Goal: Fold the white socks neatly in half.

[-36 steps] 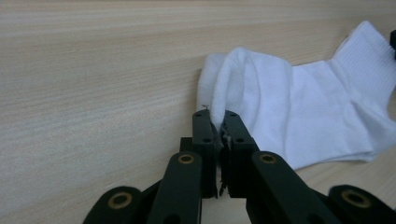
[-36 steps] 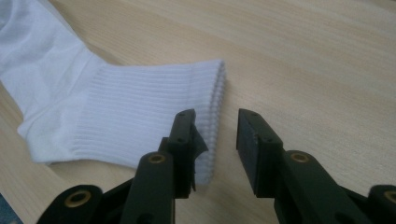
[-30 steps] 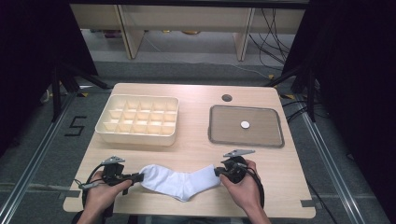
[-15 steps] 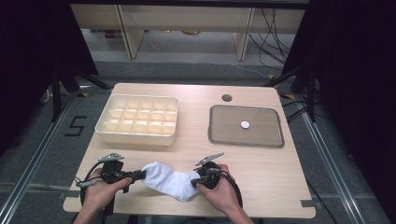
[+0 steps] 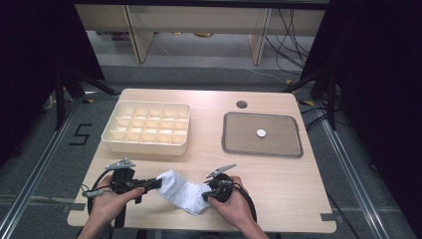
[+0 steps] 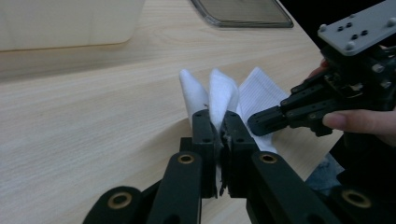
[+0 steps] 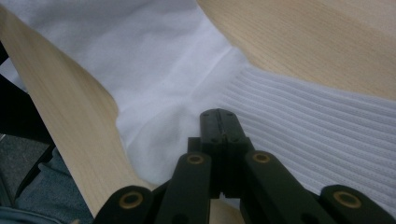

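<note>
You are working at the near edge of the bench [image 5: 278,199], with a white sock [image 5: 181,194] bunched between your two hands. Your left hand-held gripper [image 5: 155,183] is pinching one end of the sock: in the left gripper view its jaws are pressing together on a fold of white cloth [image 6: 219,100] that is standing up between them. Your right hand-held gripper [image 5: 206,195] is lying against the other end of the sock, and in the right gripper view its jaws are pressed tight together, tips resting on the sock [image 7: 299,126] where the smooth knit is meeting the ribbed cuff; whether any cloth is caught between them, you cannot tell. The sock is lying partly folded on the wood, its middle humped up, one end lifted off the bench in your left grip. Your right hand [image 5: 234,206] is wrapping around the gripper body, and that gripper is showing at the right in the left gripper view [image 6: 280,119], just beside the sock.

Farther off, to the left, a cream divided tray [image 5: 148,145] is sitting on the bench. To the right, well apart from it, a flat grey tray [image 5: 293,149] is holding a small white disc [image 5: 261,133]. Beyond that tray, a round hole [image 5: 242,104] is showing in the bench top.
</note>
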Motion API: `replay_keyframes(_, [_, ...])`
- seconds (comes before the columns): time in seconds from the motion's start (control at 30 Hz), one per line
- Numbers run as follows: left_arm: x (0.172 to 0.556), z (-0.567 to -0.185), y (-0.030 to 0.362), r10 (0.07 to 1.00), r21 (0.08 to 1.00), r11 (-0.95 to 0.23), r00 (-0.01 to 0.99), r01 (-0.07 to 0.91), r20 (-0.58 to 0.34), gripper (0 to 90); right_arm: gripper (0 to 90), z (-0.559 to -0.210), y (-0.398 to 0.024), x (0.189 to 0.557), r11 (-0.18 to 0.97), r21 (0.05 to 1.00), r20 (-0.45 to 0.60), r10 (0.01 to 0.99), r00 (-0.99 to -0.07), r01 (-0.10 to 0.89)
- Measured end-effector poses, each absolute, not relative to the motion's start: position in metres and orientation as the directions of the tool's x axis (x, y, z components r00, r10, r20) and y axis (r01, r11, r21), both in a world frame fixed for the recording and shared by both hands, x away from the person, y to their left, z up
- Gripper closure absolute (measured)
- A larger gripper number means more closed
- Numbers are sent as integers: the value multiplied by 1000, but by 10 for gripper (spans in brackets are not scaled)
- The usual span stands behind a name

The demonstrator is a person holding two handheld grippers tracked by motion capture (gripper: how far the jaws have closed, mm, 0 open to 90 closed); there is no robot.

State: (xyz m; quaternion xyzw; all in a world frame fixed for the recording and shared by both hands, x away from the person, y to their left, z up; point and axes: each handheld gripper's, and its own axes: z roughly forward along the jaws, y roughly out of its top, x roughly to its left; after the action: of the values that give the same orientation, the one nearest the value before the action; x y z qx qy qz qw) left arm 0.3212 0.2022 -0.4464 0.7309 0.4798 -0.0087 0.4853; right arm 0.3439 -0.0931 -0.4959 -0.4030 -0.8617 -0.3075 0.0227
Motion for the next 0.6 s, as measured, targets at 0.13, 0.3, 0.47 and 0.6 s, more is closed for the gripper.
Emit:
replay_keyframes(0.13, [321,-442,199,682,708,-82,558,701,-473,853,900,-496,-92,344,492,515,282,675,-681,701])
replay_keyframes(0.3, [322,-439,194,670,708,-86,567,701,-479,853,900,-496,-89,343,483,502,297,682,-668,717])
replay_keyframes(0.47, [324,-439,192,667,707,-88,569,702,-482,852,900,-492,-92,345,473,545,294,665,-687,692])
replay_keyframes(0.6, [324,-440,191,666,704,-89,568,704,-484,852,900,-472,-116,349,392,589,295,710,-640,706])
